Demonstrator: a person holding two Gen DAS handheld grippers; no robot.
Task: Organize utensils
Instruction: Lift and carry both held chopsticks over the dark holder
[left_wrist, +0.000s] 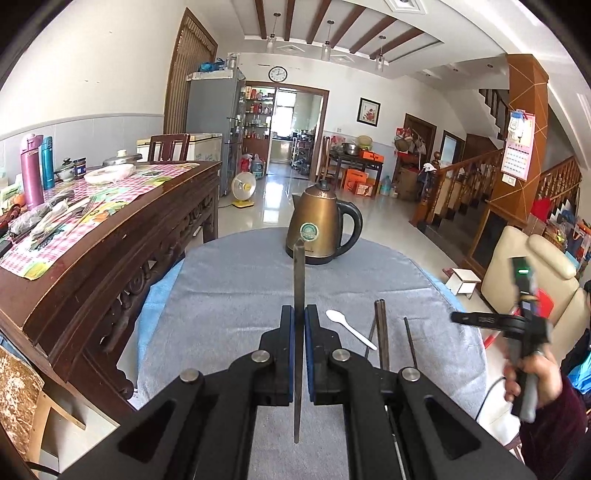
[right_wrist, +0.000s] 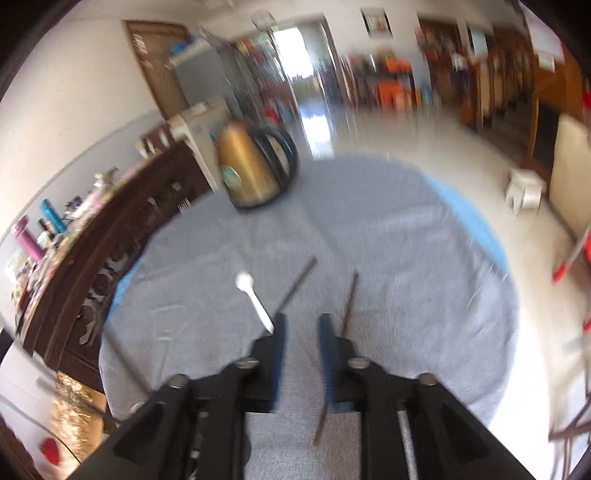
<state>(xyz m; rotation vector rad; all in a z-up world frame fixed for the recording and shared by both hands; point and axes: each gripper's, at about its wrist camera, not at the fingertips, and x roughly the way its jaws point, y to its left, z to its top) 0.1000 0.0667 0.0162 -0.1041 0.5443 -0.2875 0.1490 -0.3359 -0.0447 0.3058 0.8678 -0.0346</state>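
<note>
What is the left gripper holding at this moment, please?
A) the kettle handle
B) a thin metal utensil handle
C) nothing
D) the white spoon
B: the left gripper is shut on a thin metal utensil standing upright between its blue pads, while the white spoon lies on the grey cloth and the kettle stands untouched behind.

Both wrist views look forward, low over the table (left_wrist: 229, 280), sharing the kettle (left_wrist: 317, 225); right view blurred.

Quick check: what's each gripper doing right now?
Left gripper: closed on a thin metal utensil.
Right gripper: open, holding nothing.
</note>
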